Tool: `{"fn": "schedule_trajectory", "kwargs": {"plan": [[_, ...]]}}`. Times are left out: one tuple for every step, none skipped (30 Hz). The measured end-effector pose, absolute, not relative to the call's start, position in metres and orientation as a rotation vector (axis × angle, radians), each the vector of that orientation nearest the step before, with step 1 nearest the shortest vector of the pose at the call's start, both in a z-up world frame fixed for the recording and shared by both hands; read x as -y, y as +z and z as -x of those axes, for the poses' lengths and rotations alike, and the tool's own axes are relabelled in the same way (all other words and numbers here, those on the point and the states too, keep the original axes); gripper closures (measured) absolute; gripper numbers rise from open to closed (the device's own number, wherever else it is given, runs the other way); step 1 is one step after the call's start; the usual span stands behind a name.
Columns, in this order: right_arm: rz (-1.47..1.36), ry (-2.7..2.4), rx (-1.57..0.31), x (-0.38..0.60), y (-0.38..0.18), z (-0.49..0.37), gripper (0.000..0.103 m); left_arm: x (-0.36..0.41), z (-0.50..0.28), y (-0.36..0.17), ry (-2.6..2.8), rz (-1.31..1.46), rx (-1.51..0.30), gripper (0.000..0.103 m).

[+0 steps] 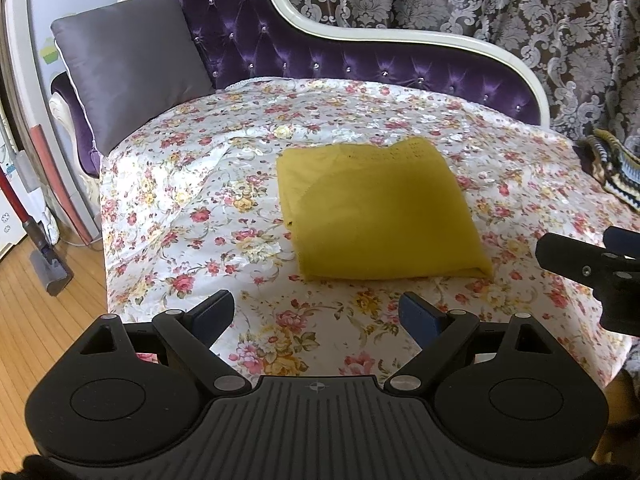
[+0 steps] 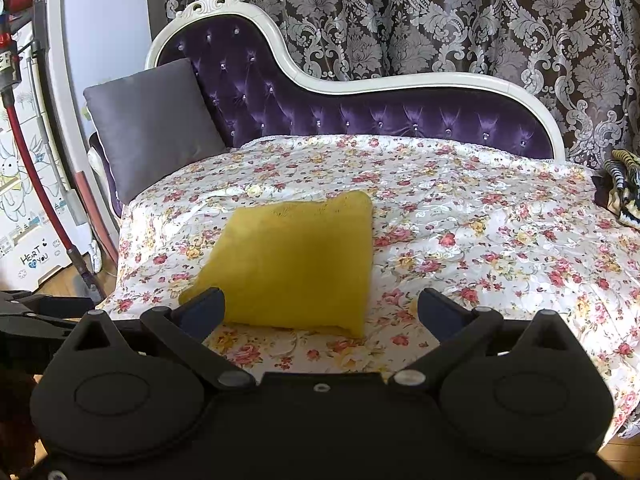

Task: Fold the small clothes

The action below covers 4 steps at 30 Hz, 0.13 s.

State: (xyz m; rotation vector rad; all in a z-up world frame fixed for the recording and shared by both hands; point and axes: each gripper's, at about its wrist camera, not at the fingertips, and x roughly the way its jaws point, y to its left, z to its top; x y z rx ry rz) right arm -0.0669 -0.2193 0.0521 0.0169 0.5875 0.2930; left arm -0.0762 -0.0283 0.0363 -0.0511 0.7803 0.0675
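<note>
A yellow garment (image 1: 376,212) lies folded into a flat rectangle on the floral cover (image 1: 192,200) of a chaise; it also shows in the right wrist view (image 2: 296,260). My left gripper (image 1: 318,316) is open and empty, held just short of the garment's near edge. My right gripper (image 2: 322,312) is open and empty, its fingers standing either side of the garment's near edge without touching it. The right gripper's fingertips (image 1: 560,254) show at the right edge of the left wrist view.
A grey cushion (image 1: 132,64) leans at the chaise's left end against the purple tufted back (image 1: 360,60). A striped knitted item (image 1: 616,168) lies at the right end. A red vacuum (image 1: 36,232) stands on the wooden floor at left. Patterned curtains (image 2: 440,16) hang behind.
</note>
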Motion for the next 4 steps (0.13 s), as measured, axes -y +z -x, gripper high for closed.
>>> {"fn": "schedule_trajectory", "kwargs": {"plan": [[-0.017, 0.294, -0.589, 0.2192, 0.0515, 0.0666, 0.001, 0.0285, 0.0761, 0.0362, 0.067, 0.052, -0.781, 0.013], [-0.018, 0.295, -0.590, 0.2190, 0.0508, 0.0663, 0.001, 0.0287, 0.0759, 0.0363, 0.068, 0.052, -0.781, 0.013], [-0.018, 0.296, -0.592, 0.2193, 0.0503, 0.0659, 0.001, 0.0286, 0.0759, 0.0363, 0.066, 0.050, -0.781, 0.013], [-0.018, 0.296, -0.593, 0.2191, 0.0498, 0.0658, 0.001, 0.0290, 0.0758, 0.0361, 0.066, 0.050, -0.781, 0.013]]}}
